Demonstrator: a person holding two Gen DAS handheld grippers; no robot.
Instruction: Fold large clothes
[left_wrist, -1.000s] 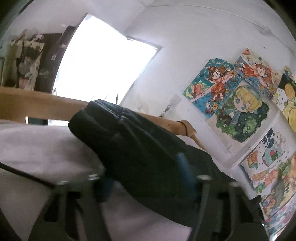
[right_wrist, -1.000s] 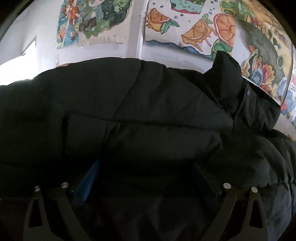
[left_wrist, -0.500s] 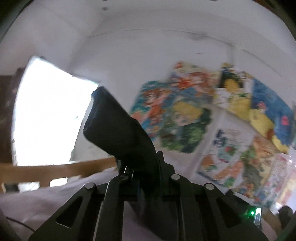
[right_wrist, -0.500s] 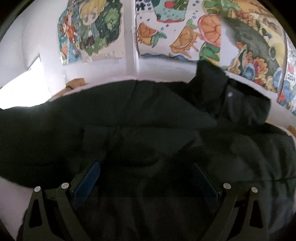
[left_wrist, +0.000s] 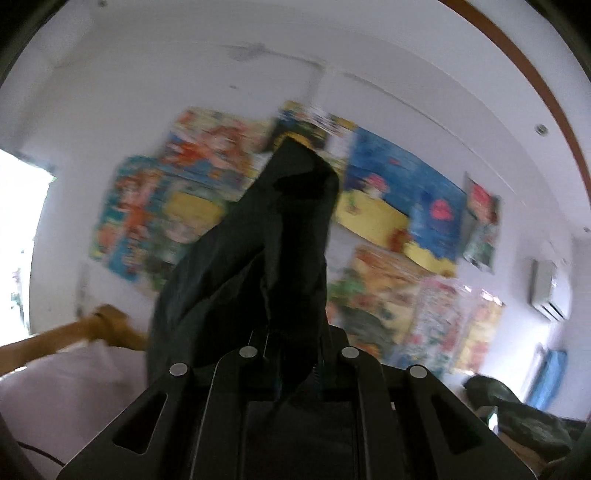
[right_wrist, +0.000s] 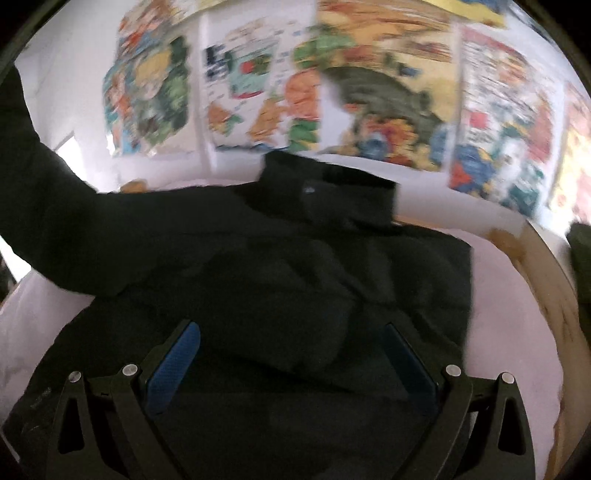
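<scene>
Two tools share the work: left tool (left_wrist: 295, 363) is clamped on the sleeve (left_wrist: 258, 258), raised; right tool (right_wrist: 291, 354) hangs apart above the jacket (right_wrist: 295, 266) mid-bed (right_wrist: 517, 295). Best carry the sleeve across flat, avoiding bunching.

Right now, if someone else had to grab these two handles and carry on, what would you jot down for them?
Left gripper: shut on a sleeve of the black jacket, raised in the air before the postered wall.
Right gripper: open, jaws wide apart above the jacket's body, gripping nothing.
Jacket: spread on the pale sheet, collar toward the wall.
Done: one sleeve picked up.
Left: lay that sleeve across the body, do the other side, then probably fold the body over.
</scene>
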